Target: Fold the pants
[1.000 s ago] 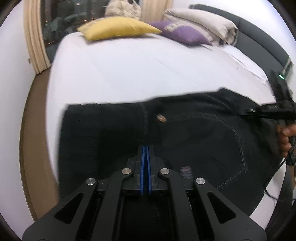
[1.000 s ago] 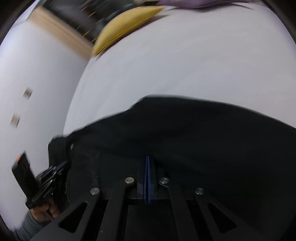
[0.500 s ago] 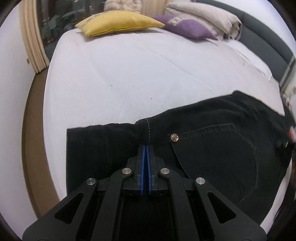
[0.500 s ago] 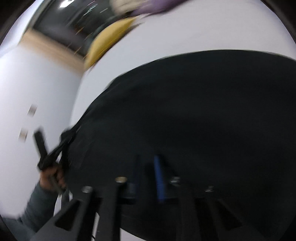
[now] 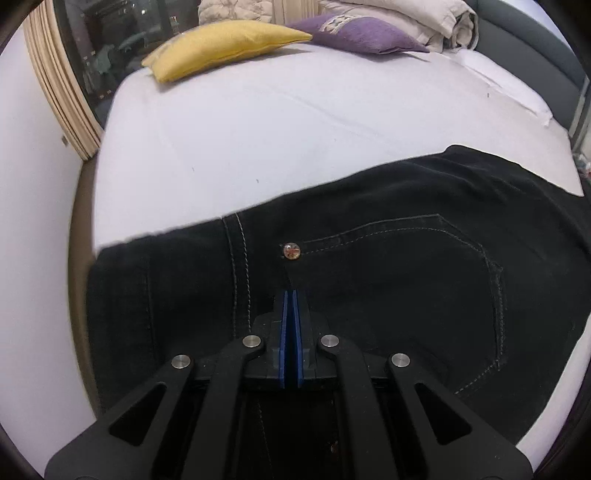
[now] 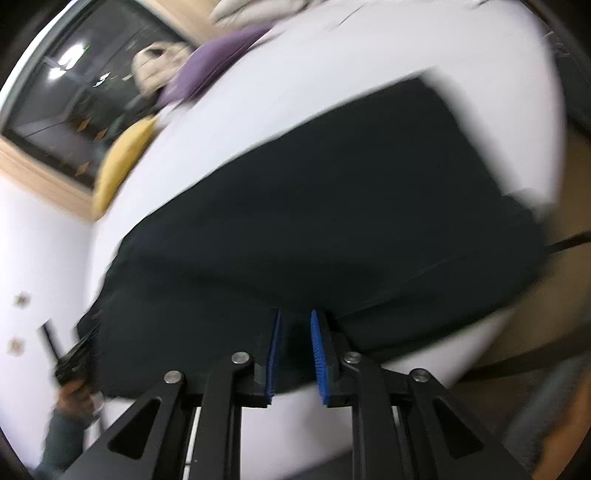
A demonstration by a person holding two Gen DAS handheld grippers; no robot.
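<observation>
1. on the white bed (image 5: 258,122), the black pants (image 5: 388,266) lie flat across the near half of the mattress, pocket side up, with a metal rivet (image 5: 291,251) and pale pocket stitching in view.
2. the garment reads as already doubled lengthwise, one leg on the other; this is a judgement from its outline, since the layers cannot be counted.
3. the left gripper (image 5: 290,295) has its jaws fully closed, blue pads together. the tips sit just below the rivet, against dark cloth; whether any fabric is pinched between them cannot be told.
4. the right gripper (image 6: 295,325) has jaws that have just been opening and now stand a narrow gap apart. no cloth is between the pads; they sit above the near edge of the pants, and this view is blurred.
5. in the right wrist view, the person's left hand (image 6: 74,391) shows at the far left beside the waist end.
6. step in hand, as judged: a release at the leg end, between one fold and the next.
7. next move, as judged: take a new hold on one end, carry it over toward the other end and keep the edges aligned.
8. caution: denim is stiff and heavy; a shallow pinch may slip.
9. a yellow pillow (image 5: 225,44) and a purple pillow (image 5: 354,33) lie well apart from the pants, at the head of the bed.
</observation>
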